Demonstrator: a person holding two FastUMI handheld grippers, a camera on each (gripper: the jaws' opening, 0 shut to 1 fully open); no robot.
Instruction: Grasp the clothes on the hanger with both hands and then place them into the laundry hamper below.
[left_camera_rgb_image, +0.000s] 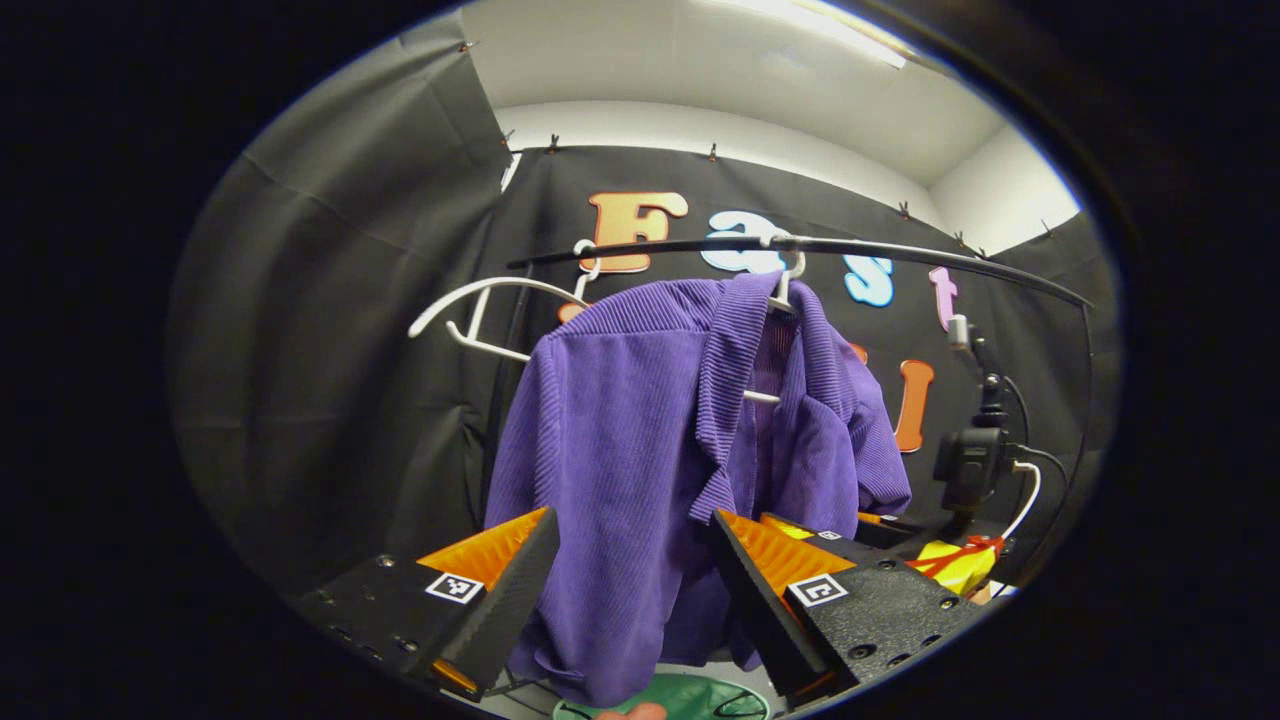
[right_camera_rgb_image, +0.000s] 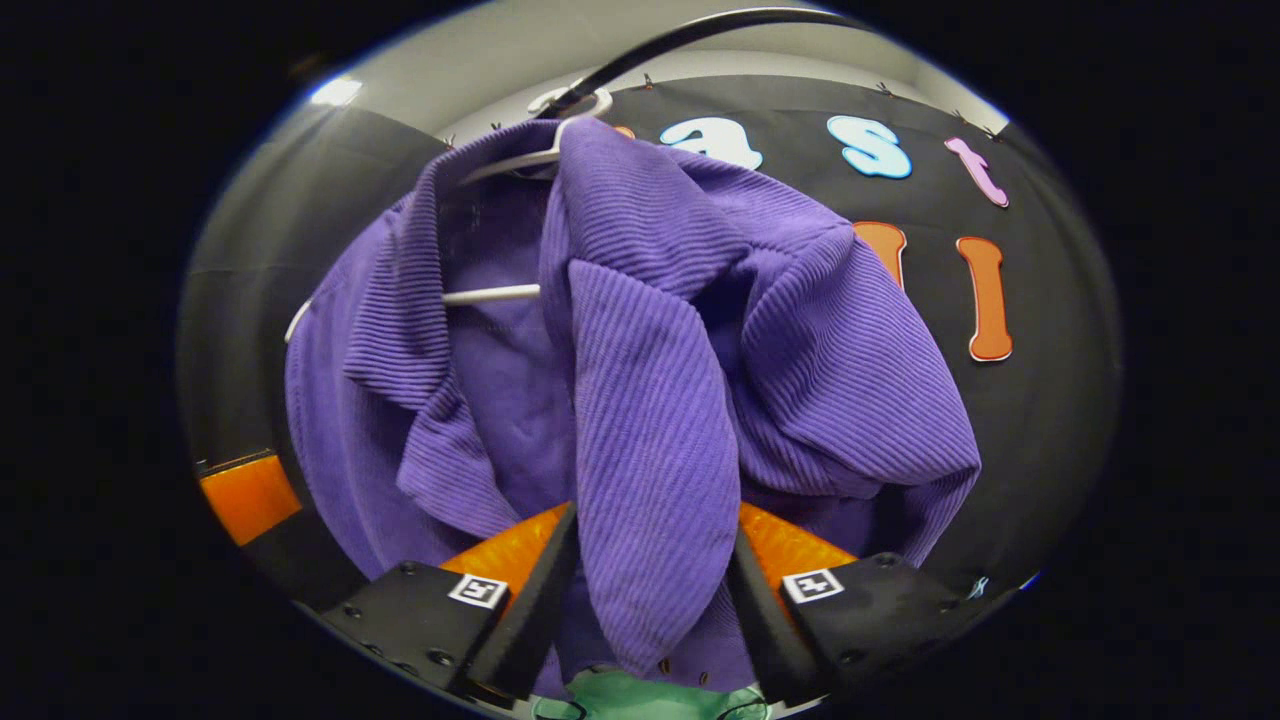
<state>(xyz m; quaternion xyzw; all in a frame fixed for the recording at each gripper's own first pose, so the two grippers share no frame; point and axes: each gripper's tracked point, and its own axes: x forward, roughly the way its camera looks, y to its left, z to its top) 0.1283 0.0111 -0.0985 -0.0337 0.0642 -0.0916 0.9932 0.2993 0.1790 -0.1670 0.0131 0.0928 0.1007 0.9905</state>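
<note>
A purple ribbed shirt (left_camera_rgb_image: 640, 420) hangs on a white hanger (left_camera_rgb_image: 785, 290) from a black rail (left_camera_rgb_image: 900, 252). My left gripper (left_camera_rgb_image: 632, 520) is open, and the shirt's front panel hangs between its fingers. In the right gripper view the shirt (right_camera_rgb_image: 650, 330) is very close, still on its hanger (right_camera_rgb_image: 540, 152). My right gripper (right_camera_rgb_image: 655, 525) is open, with a hanging fold of the shirt between its fingers. The green laundry hamper (left_camera_rgb_image: 690, 700) lies below the shirt, and its green rim (right_camera_rgb_image: 650, 700) also peeks out under the fold in the right gripper view.
An empty white hanger (left_camera_rgb_image: 480, 310) hangs on the rail left of the shirt. A black camera on a stand (left_camera_rgb_image: 970, 460) with a white cable stands to the right, with yellow and orange items (left_camera_rgb_image: 955, 565) at its foot. Black cloth walls close the booth.
</note>
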